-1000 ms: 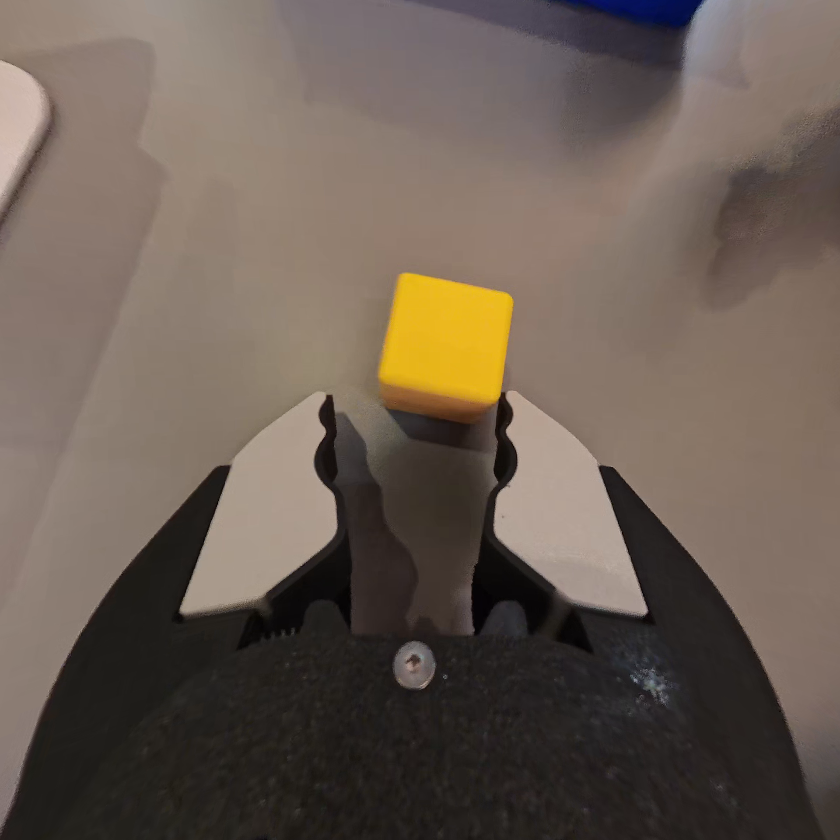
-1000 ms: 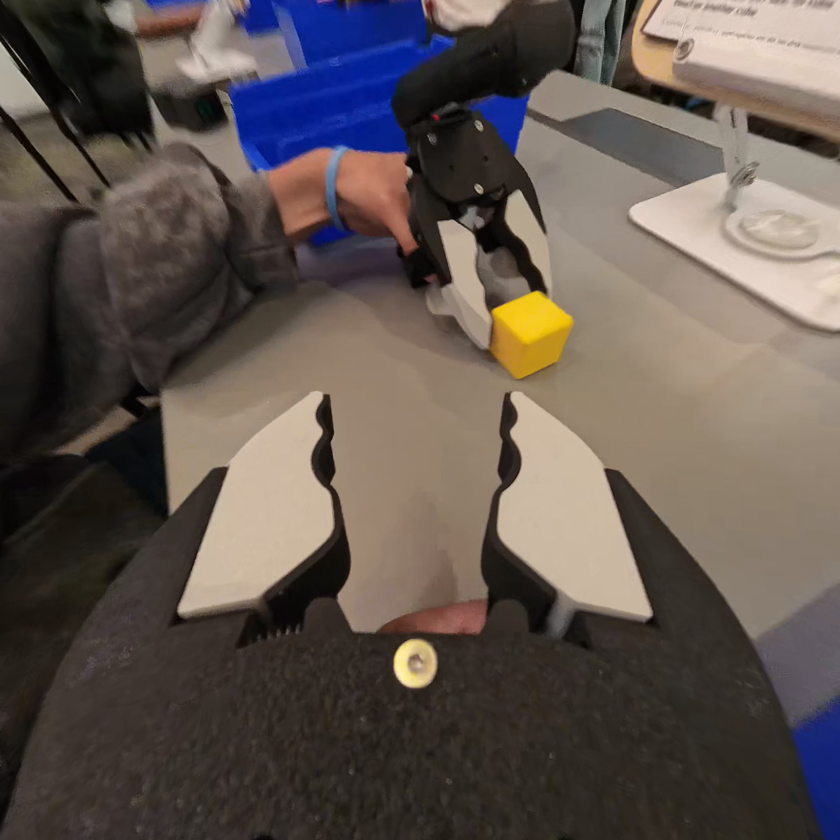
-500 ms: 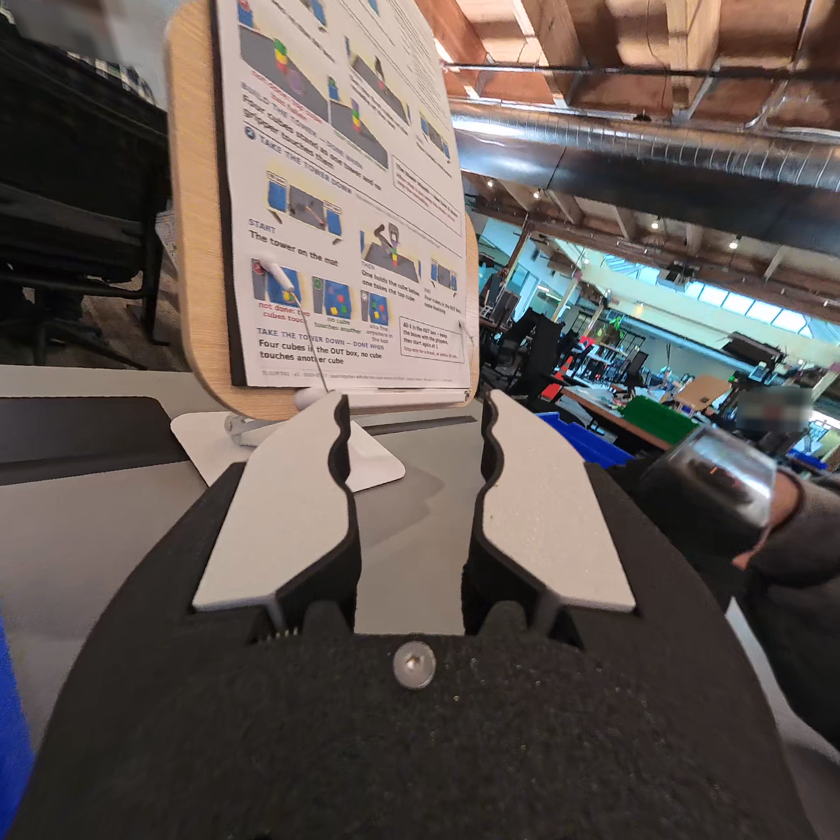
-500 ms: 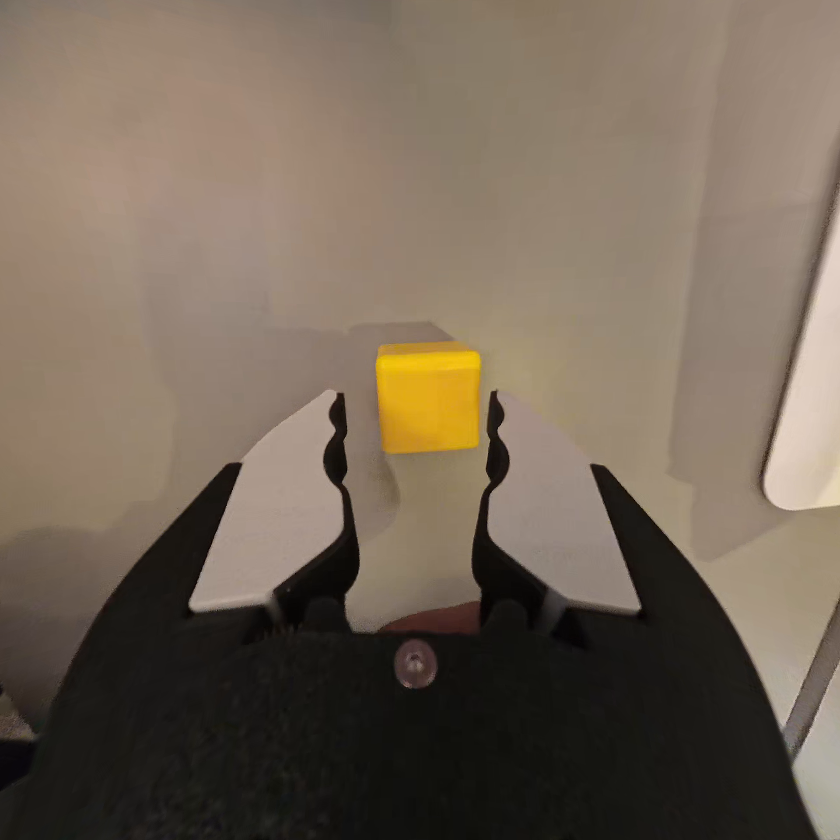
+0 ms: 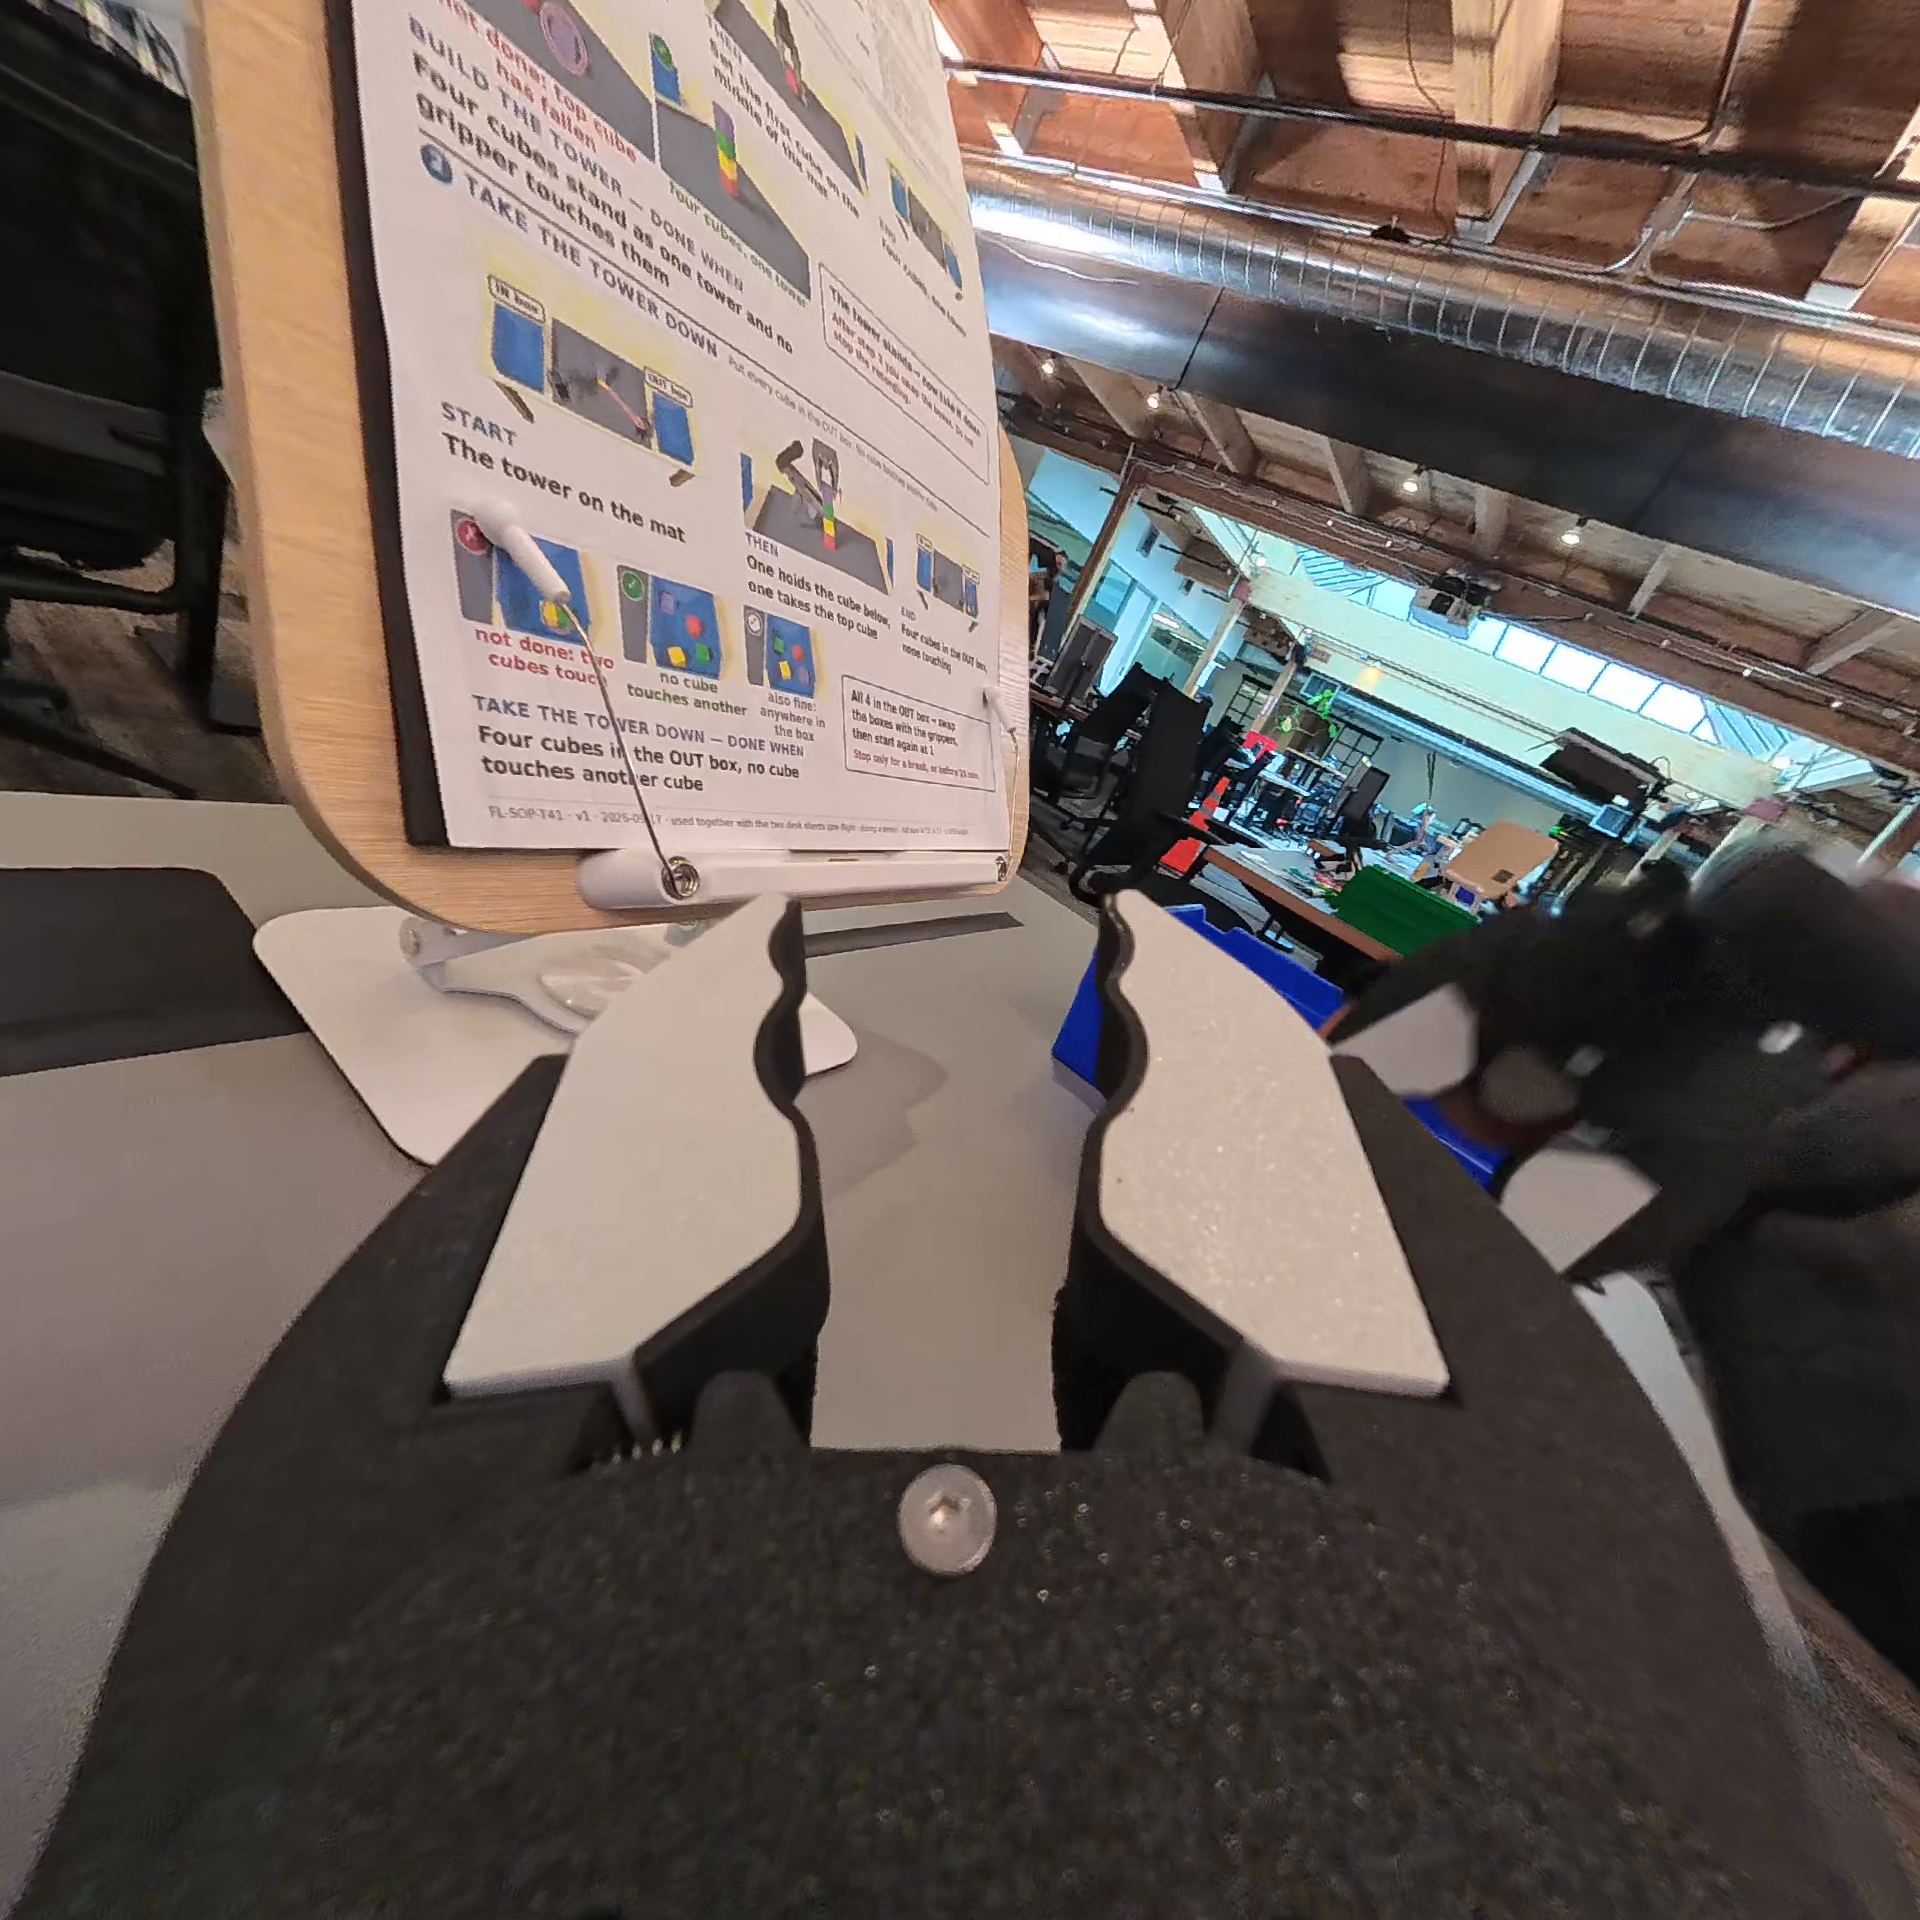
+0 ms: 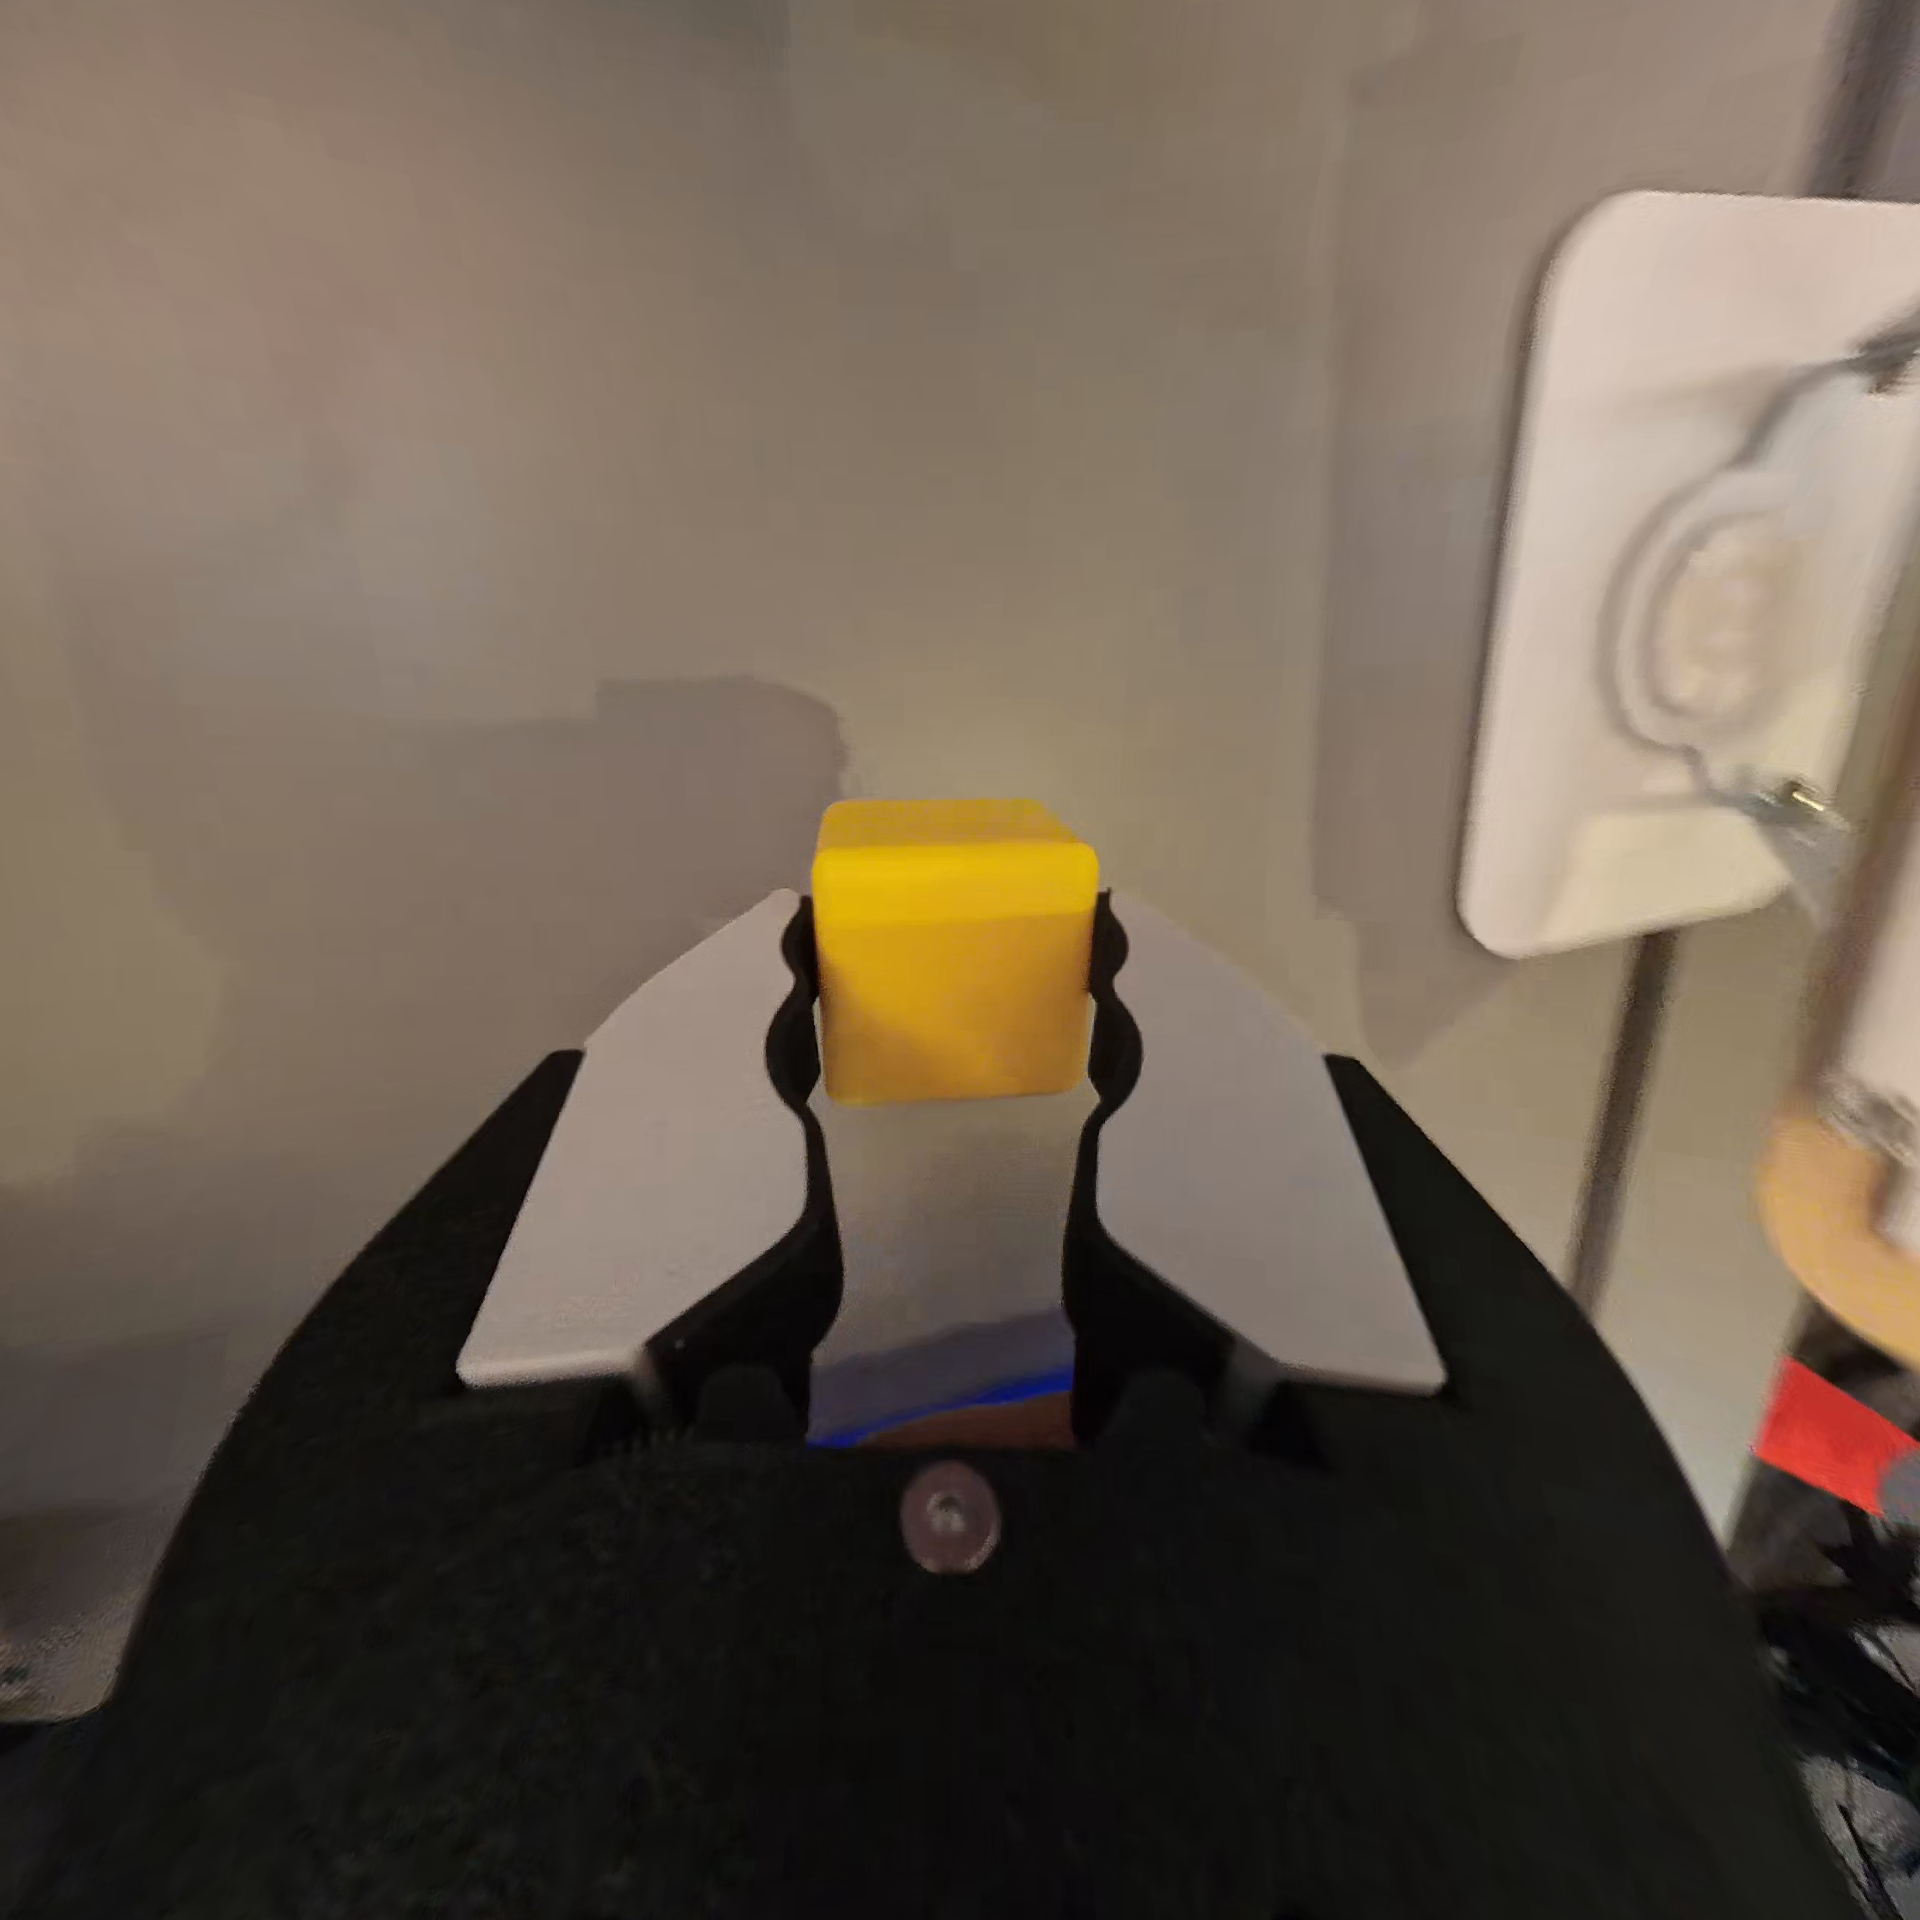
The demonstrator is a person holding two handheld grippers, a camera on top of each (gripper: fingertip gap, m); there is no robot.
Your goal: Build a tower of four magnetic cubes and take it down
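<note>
Cube [image 6: 951, 966], yellow, is seen pinched between the tips of the right gripper [image 6: 951, 935], its two side faces pressed against the black pads. In the right wrist view it sits dead centre, above the grey table [image 6: 520, 520], on which its shadow is cast toward 11 o'clock. Whether the cube is lifted clear of the table or touching it cannot be told. A white stand base [image 6: 1662, 623], blurred, is seen at 3 o'clock.

The left gripper [image 5: 951, 997] is held level with nothing between its fingers, the gap between them moderate. An instruction sheet [image 5: 675, 416] on a wooden board [image 5: 281, 468] is shown at 11 o'clock in the left wrist view, propped on the white base [image 5: 343, 997]. A blue bin [image 5: 1205, 997] is glimpsed just past the right finger at 2 o'clock, and the other gripper, blurred, is caught at 3 o'clock. A dark mat [image 5: 114, 956] lies at 9 o'clock.
</note>
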